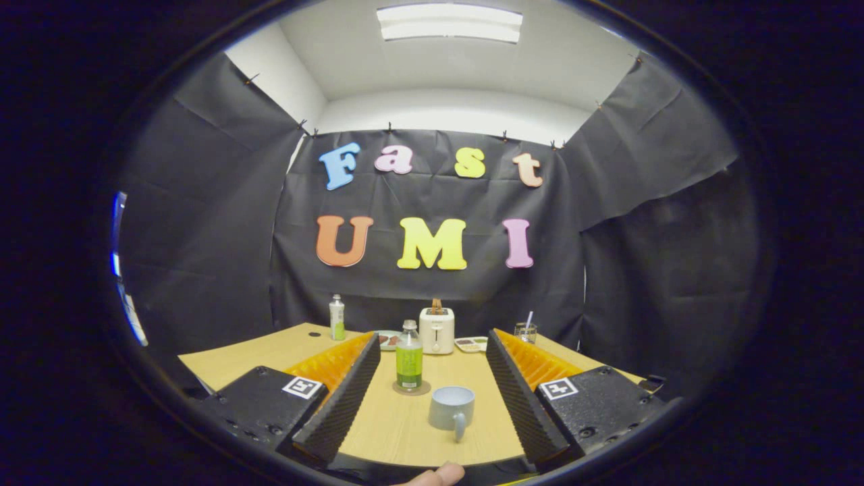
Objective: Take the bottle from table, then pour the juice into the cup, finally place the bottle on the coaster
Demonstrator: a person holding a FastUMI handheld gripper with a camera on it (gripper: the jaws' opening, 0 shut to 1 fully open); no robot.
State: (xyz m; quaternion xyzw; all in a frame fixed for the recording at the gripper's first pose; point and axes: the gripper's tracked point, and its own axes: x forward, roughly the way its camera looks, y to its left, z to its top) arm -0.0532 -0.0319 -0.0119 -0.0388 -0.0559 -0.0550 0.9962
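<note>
Green-labelled clear bottle [409, 356] upright on coaster [412, 389], hand-held gripper [432, 347] open.

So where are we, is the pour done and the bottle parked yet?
The bottle stands upright on the coaster, capped, so placing looks done. The gripper is open and holds nothing. The cup sits between the fingers; I can't see inside it, so the pour is unconfirmed.

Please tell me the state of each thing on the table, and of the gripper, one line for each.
Gripper: open, holding nothing.
Green bottle: upright, capped, standing on the coaster.
Cup: upright, contents cannot be seen.
White bottle: upright, near the wall.
Toaster: something sticking out on top.
Glass: upright, straw inside.
</note>
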